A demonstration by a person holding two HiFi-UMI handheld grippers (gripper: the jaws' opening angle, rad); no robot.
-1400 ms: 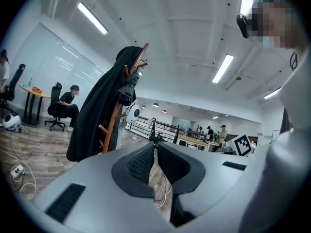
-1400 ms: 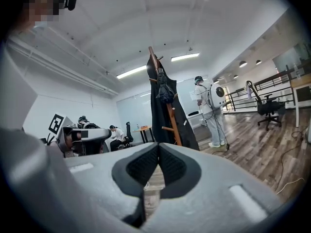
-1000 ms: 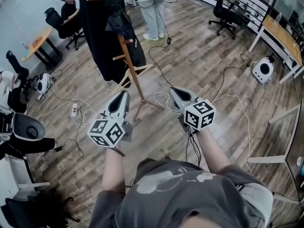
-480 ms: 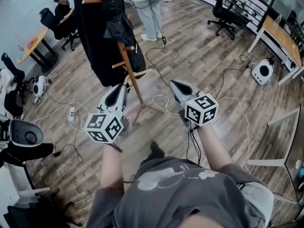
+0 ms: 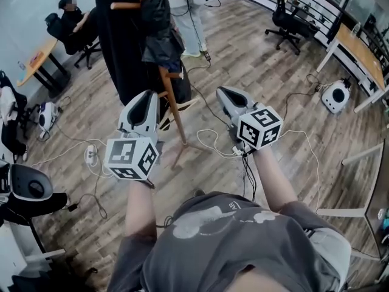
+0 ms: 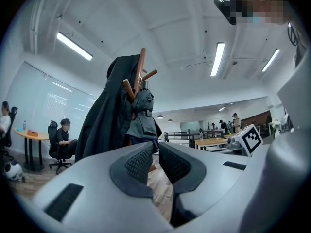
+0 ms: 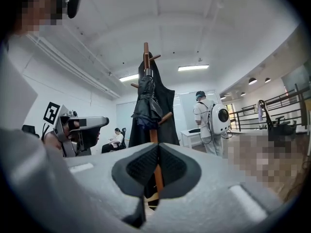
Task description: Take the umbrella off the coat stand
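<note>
A wooden coat stand (image 5: 172,111) rises ahead of me, its pole also in the left gripper view (image 6: 141,67) and the right gripper view (image 7: 146,57). A folded dark umbrella (image 5: 159,28) hangs from an upper peg against the pole (image 6: 141,114) (image 7: 146,105). A long black coat (image 5: 121,38) hangs behind it. My left gripper (image 5: 146,95) (image 6: 155,147) is held level just left of the pole, all but shut, its jaws just starting to open with nothing between them. My right gripper (image 5: 223,92) (image 7: 158,147) is level to the right of the pole, shut and empty.
Cables (image 5: 209,135) trail over the wood floor round the stand's legs. A person in white with a backpack (image 7: 210,120) stands beyond the stand. Another person sits at a desk (image 5: 68,14) at far left. An office chair (image 5: 285,18) and a long desk (image 5: 361,47) are at right.
Both grippers have risen and moved forward toward the coat stand. The stand and umbrella now sit closer, between the two grippers.
</note>
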